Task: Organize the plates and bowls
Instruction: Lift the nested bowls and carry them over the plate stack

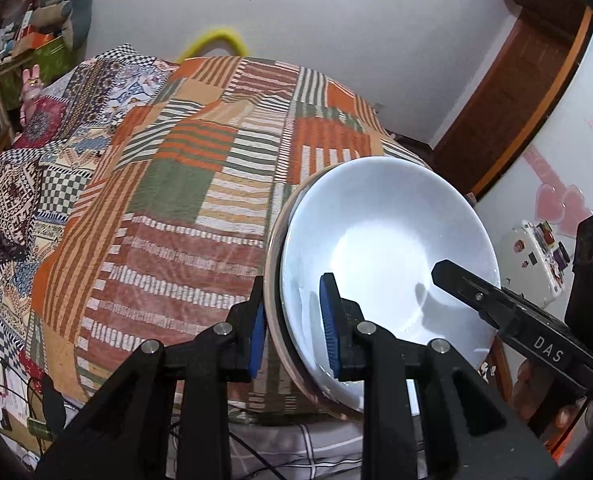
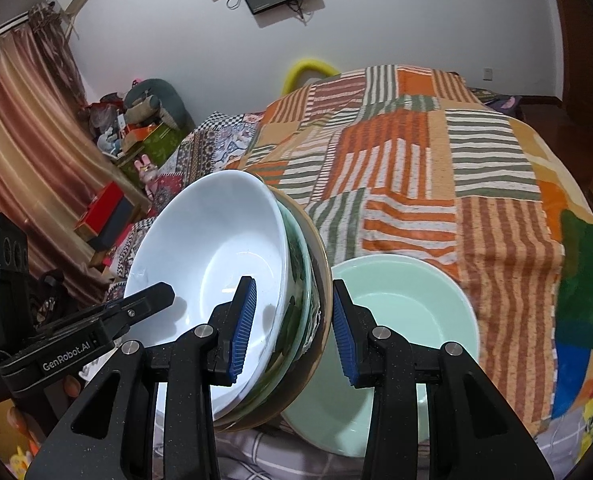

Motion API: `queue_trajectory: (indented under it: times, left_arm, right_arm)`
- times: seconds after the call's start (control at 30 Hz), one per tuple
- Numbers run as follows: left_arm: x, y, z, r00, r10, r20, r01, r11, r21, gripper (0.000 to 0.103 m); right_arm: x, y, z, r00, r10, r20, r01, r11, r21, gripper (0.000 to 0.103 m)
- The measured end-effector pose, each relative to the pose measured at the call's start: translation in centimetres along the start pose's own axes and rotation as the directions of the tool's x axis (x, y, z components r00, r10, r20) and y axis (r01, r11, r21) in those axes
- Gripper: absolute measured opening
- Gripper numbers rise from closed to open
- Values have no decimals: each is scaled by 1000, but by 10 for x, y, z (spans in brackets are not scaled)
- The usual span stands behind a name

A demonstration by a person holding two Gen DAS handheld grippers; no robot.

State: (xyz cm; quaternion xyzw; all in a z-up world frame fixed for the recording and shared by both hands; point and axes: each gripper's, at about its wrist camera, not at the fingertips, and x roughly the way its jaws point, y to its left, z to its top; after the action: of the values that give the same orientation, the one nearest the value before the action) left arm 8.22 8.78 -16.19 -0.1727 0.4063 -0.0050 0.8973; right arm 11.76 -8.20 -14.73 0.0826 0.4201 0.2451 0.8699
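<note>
A stack of dishes hangs tilted in the air between my two grippers: a white bowl (image 1: 388, 248) (image 2: 216, 256) on top, a dark green patterned dish (image 2: 300, 264) under it and a tan-rimmed plate (image 1: 270, 280) (image 2: 322, 264) at the bottom. My left gripper (image 1: 294, 332) is shut on the stack's rim on one side. My right gripper (image 2: 292, 330) is shut on the opposite rim. Each view shows the other gripper's finger resting inside the white bowl. A mint green bowl (image 2: 408, 320) sits below, to the right of the stack.
A striped patchwork blanket (image 1: 176, 200) (image 2: 456, 200) covers the wide surface ahead. A white box with stickers (image 1: 532, 260) stands by the wall. A brown curtain (image 2: 24, 140) and cluttered shelves (image 2: 136, 132) fill the left side.
</note>
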Motion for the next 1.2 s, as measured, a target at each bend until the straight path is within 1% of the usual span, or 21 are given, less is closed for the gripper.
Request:
queue_trajectory:
  times: [0.33, 0.67, 0.97, 1.2]
  left_arm:
    - [18, -25, 0, 999, -18, -40, 20, 999, 49, 25]
    - [40, -46, -4, 995, -33, -92, 41, 995, 87, 25]
    - [61, -52, -7, 990, -26, -139, 41, 994, 104, 25]
    - [74, -53, -10, 986, -7, -169, 26, 993, 112, 25]
  right_arm:
    - [-14, -22, -4, 999, -31, 17, 30, 998, 48, 34]
    - [-22, -45, -11, 998, -68, 14, 67, 993, 98, 34]
    - [-19, -58, -19, 997, -81, -10, 81, 988, 133, 34]
    - [-12, -66, -24, 995, -86, -41, 91, 984, 152, 34]
